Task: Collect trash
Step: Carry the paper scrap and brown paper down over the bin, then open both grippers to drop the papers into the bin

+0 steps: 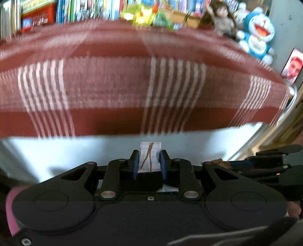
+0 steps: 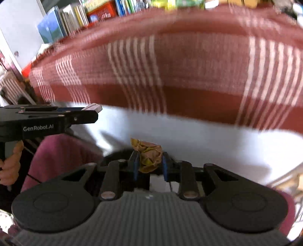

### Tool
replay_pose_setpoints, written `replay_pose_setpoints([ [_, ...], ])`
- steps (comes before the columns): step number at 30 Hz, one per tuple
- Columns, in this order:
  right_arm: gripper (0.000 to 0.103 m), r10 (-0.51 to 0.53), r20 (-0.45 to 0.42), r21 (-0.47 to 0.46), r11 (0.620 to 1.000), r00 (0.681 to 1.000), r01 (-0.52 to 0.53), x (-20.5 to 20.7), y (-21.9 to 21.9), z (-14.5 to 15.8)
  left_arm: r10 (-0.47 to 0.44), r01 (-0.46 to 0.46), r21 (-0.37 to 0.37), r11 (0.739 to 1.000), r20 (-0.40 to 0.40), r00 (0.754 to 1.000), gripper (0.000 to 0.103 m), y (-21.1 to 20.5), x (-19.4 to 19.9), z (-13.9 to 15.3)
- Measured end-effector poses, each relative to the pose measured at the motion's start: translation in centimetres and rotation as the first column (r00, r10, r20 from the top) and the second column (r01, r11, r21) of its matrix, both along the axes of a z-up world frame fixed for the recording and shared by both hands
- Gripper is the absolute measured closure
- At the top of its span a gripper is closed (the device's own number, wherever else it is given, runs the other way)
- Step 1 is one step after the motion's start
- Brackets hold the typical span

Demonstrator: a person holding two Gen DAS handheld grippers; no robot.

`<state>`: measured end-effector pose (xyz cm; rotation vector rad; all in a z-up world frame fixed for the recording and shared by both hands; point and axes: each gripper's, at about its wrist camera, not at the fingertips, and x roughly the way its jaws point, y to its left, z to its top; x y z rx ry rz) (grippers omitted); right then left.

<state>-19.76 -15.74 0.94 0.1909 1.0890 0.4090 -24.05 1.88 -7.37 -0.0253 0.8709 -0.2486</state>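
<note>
Setting: red cloth with groups of thin white stripes (image 1: 106, 83) covers a table that fills both views, and a white table edge (image 1: 75, 151) shows below its hem.
Blur: both views are smeared, so the cloth's weave and the stripe edges are soft.
Background: a row of upright books (image 1: 72, 9) lines the far side; a long-haired doll (image 1: 221, 19) and a blue and white cat plush toy (image 1: 257, 36) sit at the far right corner, all blurred.
Cut off: a phone screen (image 1: 291, 65) is clipped by the right edge of the left wrist view.
Containers: no bin or bag can be made out in either view.
Left gripper (image 1: 149, 160): its two black fingers with blue pads pinch a small white paper scrap with thin brown lines (image 1: 149, 153).
Paper scrap: it stands with its long axis pointing forward, away from the camera, and its lower part is hidden behind the gripper body.
Right gripper (image 2: 149, 160): its blue pads press on a crumpled brown and yellow paper wad (image 2: 148, 154).
Wad: it is lumpy, with no clear long axis; it juts forward past the fingertips, over the white edge.
Person: a hand (image 2: 10, 164) grips the left gripper's handle, beside a magenta sleeve or lap (image 2: 60, 157); which of the two I cannot tell.
</note>
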Motion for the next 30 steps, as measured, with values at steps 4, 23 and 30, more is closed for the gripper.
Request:
replay_pose_setpoints([
  [4,0.073,0.011,-0.065,-0.001,1.000,0.998,-0.011,-0.9,0.8,-2.3,0.018,-0.016,0.020,1.000,-0.092,0.996,0.081,-0.1,0.0,-2.9],
  [23,0.070,-0.023,-0.216,-0.012,1.000,0.976,0.021,-2.0,2.0,-8.5,0.072,-0.046,0.092,0.995,-0.306,0.949,0.081,-1.4,0.6,-10.6],
  [30,0.069,-0.026,-0.222,-0.007,1.000,0.975,0.025,-1.8,2.0,-8.7,0.082,-0.055,0.093,0.994,-0.319,0.944,0.078,-1.4,0.8,-10.9],
])
